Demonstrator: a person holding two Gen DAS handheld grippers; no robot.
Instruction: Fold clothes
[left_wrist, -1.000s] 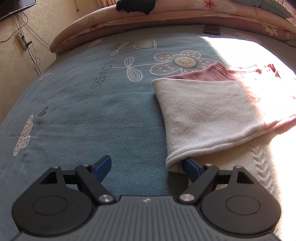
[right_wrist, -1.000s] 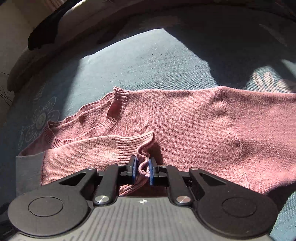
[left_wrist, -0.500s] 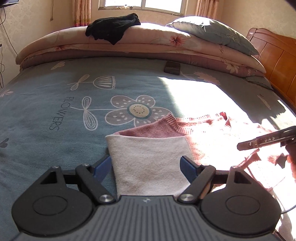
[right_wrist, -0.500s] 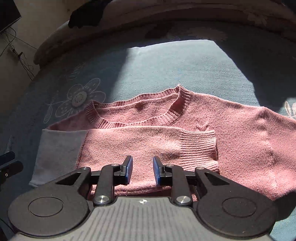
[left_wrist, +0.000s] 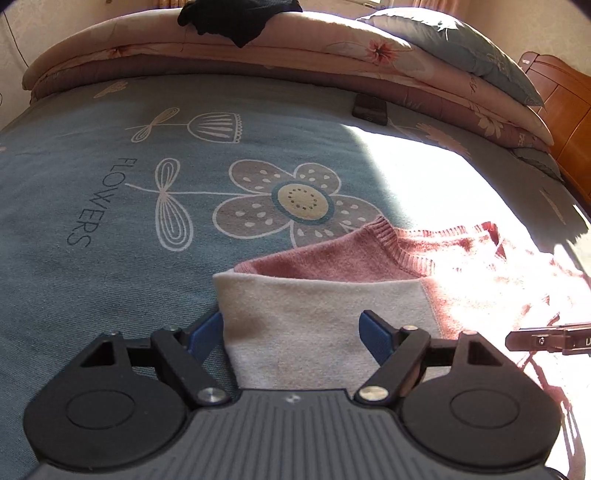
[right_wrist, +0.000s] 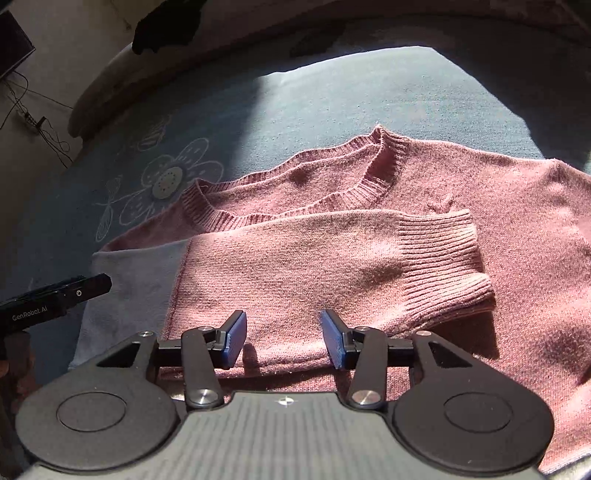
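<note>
On the bed: pink sweater (right_wrist: 424, 206) lies flat, folded sleeve (right_wrist: 332, 258) across its chest.
Right gripper (right_wrist: 283, 339): jaws just opening, apart, sleeve released.
Left gripper (left_wrist: 293, 332): jaws wide, straddling grey panel (left_wrist: 295, 317).
Advice: smooth sleeve before next fold.

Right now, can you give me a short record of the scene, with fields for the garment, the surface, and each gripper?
garment: pink sweater, one sleeve folded across the chest
surface: blue bedspread with flower print
left gripper: open, above the sweater's pale grey part
right gripper: open, jaws have just been opening, nothing pinched, over the folded sleeve
background: black cloth on stacked quilts
</note>
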